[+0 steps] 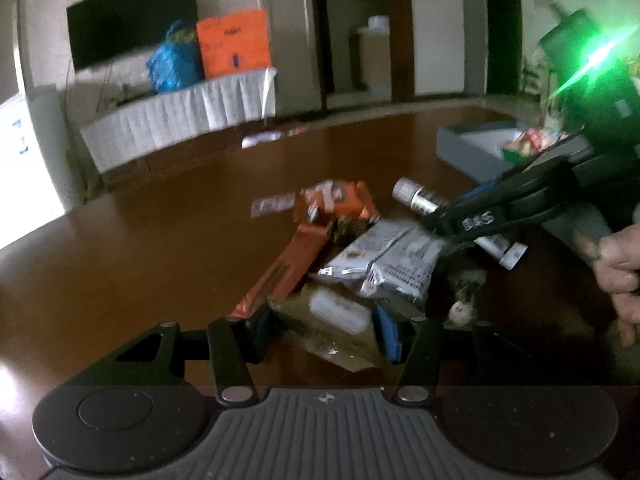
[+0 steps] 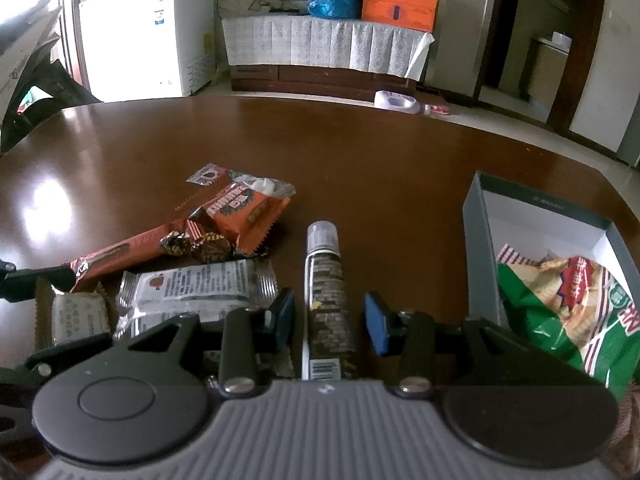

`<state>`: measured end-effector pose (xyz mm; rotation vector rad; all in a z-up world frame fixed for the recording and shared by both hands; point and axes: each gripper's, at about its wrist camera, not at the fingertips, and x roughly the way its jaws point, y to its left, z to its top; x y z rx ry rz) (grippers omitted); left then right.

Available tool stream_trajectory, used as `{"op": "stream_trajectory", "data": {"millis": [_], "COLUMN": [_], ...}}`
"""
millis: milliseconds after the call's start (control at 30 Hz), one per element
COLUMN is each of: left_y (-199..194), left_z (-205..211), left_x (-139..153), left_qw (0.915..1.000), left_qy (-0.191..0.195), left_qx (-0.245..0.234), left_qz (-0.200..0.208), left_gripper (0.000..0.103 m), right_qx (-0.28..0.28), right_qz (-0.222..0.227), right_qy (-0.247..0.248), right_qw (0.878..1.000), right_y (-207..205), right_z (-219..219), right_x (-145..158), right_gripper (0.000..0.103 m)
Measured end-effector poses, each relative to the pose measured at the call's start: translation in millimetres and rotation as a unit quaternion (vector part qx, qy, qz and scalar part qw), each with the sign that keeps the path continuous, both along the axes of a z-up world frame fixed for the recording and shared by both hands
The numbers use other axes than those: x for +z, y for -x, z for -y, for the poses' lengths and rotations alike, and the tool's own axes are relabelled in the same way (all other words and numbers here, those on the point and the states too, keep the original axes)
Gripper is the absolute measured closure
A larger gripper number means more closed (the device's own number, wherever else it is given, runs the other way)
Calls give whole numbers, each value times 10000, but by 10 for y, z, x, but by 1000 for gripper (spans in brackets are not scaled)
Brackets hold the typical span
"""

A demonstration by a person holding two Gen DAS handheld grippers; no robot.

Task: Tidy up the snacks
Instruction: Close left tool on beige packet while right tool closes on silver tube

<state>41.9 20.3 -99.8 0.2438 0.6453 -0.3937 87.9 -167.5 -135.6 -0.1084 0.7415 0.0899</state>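
A pile of snacks lies on the brown table [image 2: 360, 152]: a long orange bar [image 2: 120, 256], an orange packet [image 2: 244, 212], silver packets [image 2: 192, 292], wrapped candies [image 2: 200, 246] and a slim tube with a clear cap [image 2: 326, 292]. My right gripper [image 2: 330, 320] is open, its blue pads on either side of the tube. My left gripper [image 1: 326, 330] is open around a clear-wrapped pale snack [image 1: 336, 316]. A grey box [image 2: 480, 248] at the right holds a green chip bag [image 2: 568, 304].
In the left wrist view the right gripper [image 1: 444, 226] reaches over the pile from the right, with the grey box [image 1: 472, 148] behind it. Beyond the table's far edge stand a cloth-covered cabinet [image 2: 320, 44] and a white freezer [image 2: 152, 32].
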Motion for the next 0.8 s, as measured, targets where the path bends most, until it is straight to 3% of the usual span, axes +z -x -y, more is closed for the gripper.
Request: {"op": "stream_trajectory", "data": {"millis": [67,200,400,800], "left_y": [-6,-20,-34,-39], "left_z": [24,36,29,-83], "left_x": [-30,-35,-21,184], "left_qw": [10000,9999,9998,9987], "left_qy": [-48,75,146,418], "left_qx": [15,-107,-108,235], "left_qz": [13,-50,-53,183], "left_gripper": [48,62,70,72], "right_qx": [34,100,91,67], "right_qz": [15,-9,-27,78], "right_qy": [9,-52,-136,-417], "right_qw": [10000,9999,9999,9991], "right_y": [12,30,61,132], "right_z": [-7,-10,19,75], "right_x": [-3,2,16,124], "right_gripper": [65,73,78,78]}}
